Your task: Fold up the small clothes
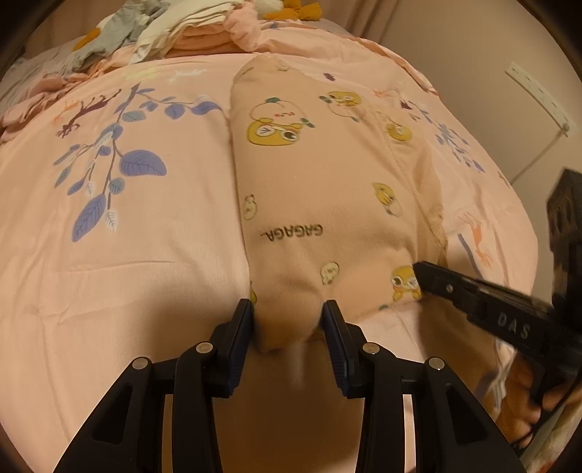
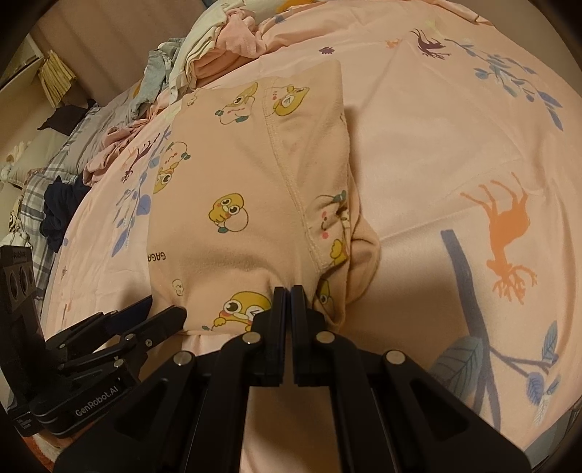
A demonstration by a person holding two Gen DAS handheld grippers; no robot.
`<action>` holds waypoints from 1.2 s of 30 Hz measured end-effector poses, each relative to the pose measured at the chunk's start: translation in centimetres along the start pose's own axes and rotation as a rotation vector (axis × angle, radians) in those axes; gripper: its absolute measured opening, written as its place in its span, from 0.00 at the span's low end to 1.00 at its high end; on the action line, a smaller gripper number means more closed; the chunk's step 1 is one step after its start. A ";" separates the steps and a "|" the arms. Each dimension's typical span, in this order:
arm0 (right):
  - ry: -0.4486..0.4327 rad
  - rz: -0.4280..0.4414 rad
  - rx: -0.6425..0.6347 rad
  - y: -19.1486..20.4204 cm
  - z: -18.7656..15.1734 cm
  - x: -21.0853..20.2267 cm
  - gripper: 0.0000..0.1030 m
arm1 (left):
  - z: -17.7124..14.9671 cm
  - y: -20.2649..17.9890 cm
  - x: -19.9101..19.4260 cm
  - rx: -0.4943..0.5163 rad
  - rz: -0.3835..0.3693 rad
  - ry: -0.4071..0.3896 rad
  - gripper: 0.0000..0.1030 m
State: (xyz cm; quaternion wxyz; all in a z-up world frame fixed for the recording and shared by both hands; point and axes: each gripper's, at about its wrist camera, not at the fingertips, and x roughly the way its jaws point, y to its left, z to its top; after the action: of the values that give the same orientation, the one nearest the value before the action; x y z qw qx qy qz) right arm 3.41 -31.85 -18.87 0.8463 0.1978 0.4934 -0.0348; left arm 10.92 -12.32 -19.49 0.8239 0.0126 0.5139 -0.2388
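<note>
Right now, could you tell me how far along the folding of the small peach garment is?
Done: the peach garment lies on the bedsheet, apparently folded lengthwise into a narrow strip. In hand: the left hand-held gripper clamps a bunched near corner and the right hand-held gripper is shut on the near edge. Left: probably carrying that edge to the far end, then tackling the clothes pile.

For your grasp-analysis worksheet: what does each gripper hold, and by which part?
Both hold the peach cartoon-print garment by its near edge: left gripper on a bunched fold, right gripper pinching beside the seam.
</note>
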 end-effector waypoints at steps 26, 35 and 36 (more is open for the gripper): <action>0.060 0.170 0.103 -1.4 12.2 2.2 0.12 | 11.9 2.2 1.4 -0.087 -0.078 0.003 0.38; 0.076 0.264 0.090 -5.4 11.8 -1.0 0.56 | 11.4 8.8 0.2 -0.283 -0.352 0.068 0.61; 0.105 0.286 0.108 -5.9 11.4 -0.3 0.56 | 10.8 9.3 1.2 -0.312 -0.409 0.104 0.61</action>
State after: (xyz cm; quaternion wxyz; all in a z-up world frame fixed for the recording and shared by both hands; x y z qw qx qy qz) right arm 11.17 -41.52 -15.46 0.8037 0.3129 0.5013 0.0698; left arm 24.20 -7.40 -17.48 0.7231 -0.2064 0.5779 -0.3172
